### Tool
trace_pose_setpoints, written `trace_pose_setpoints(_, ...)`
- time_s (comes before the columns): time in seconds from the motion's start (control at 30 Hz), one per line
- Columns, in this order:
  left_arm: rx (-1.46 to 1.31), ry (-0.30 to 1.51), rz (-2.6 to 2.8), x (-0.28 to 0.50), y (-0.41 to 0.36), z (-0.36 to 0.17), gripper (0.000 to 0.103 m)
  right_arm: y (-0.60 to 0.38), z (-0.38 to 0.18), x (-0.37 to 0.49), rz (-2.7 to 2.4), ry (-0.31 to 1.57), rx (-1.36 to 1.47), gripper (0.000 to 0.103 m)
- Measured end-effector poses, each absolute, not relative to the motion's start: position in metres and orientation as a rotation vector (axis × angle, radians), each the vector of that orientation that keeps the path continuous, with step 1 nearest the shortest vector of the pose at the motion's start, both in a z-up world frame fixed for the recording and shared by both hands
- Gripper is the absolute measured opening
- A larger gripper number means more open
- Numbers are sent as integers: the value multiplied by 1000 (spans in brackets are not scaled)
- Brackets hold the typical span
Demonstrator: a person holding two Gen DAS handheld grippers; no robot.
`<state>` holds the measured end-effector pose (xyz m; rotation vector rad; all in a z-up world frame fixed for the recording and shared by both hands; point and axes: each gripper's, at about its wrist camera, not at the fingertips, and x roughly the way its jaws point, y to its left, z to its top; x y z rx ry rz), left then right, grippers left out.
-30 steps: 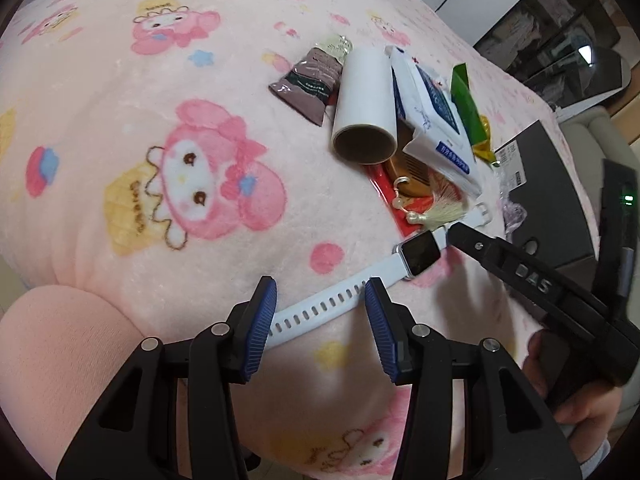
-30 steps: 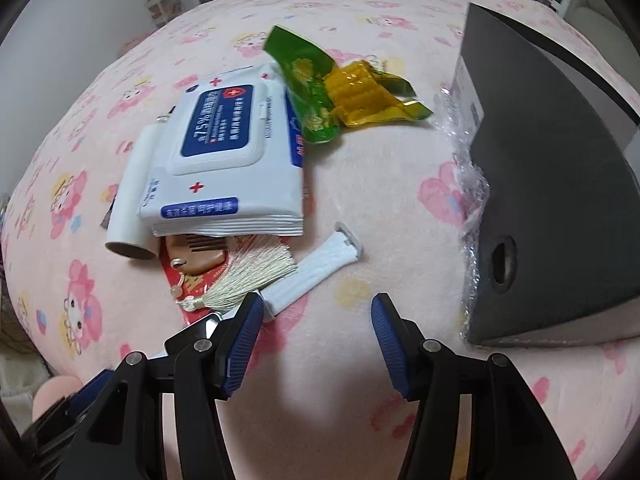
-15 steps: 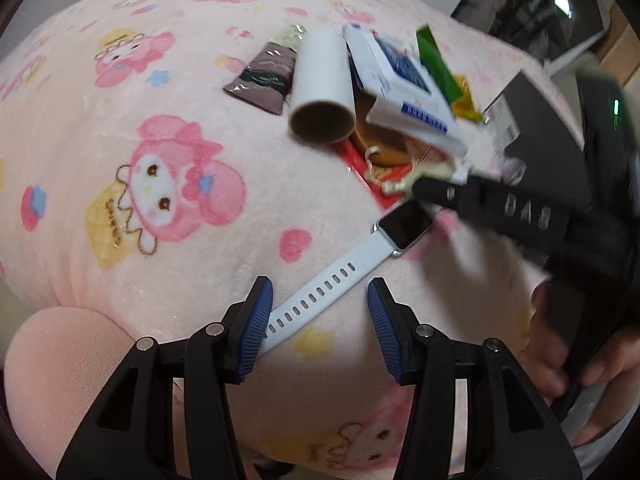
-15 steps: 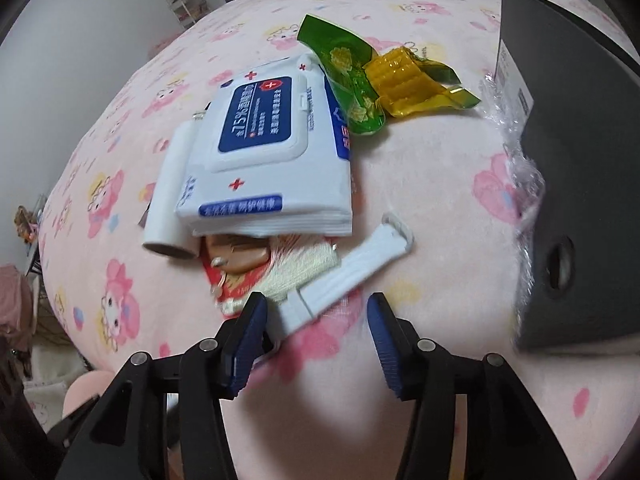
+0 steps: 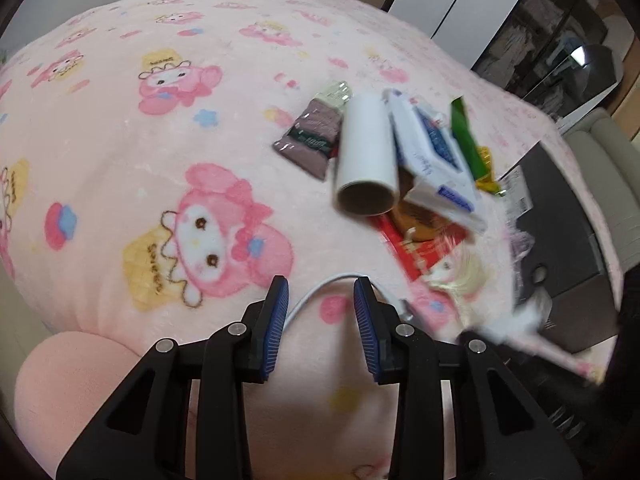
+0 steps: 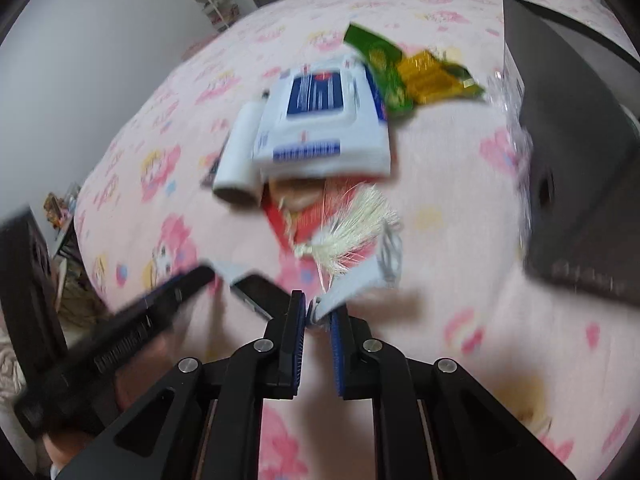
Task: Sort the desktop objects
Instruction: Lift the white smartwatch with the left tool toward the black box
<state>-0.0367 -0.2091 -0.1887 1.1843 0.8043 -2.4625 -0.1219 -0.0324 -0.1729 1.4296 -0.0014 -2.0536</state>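
Right now the right gripper [image 6: 318, 322] is pinching the white smartwatch [image 6: 352, 284] by its strap beside the case, jaws having just closed. The band is arching across between the left gripper [image 5: 320, 312]'s narrowing jaws, apparently untouched, above the pink blanket [image 5: 160, 128].

A pink cartoon-print blanket [image 5: 160, 128] lay under a white-and-blue wipes pack [image 6: 324, 124] and a green-yellow snack wrapper [image 6: 416, 72].
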Motion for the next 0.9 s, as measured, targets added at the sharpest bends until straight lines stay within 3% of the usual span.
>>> trace_pose_setpoints(0.23,1032,892,-2465,-22,-222,-176,40,-14,-178,-121,-2087,-56,1502,14)
trace_pose_setpoints(0.33,1088,931,-2471,-24,-217,-181,40,-12,-175,-121,-2115,-58,1508,18)
trace_pose_setpoints(0.9,1467,1096,-2485,-20,-168,-206,40,26,-168,-127,-2256,-83,1499,19)
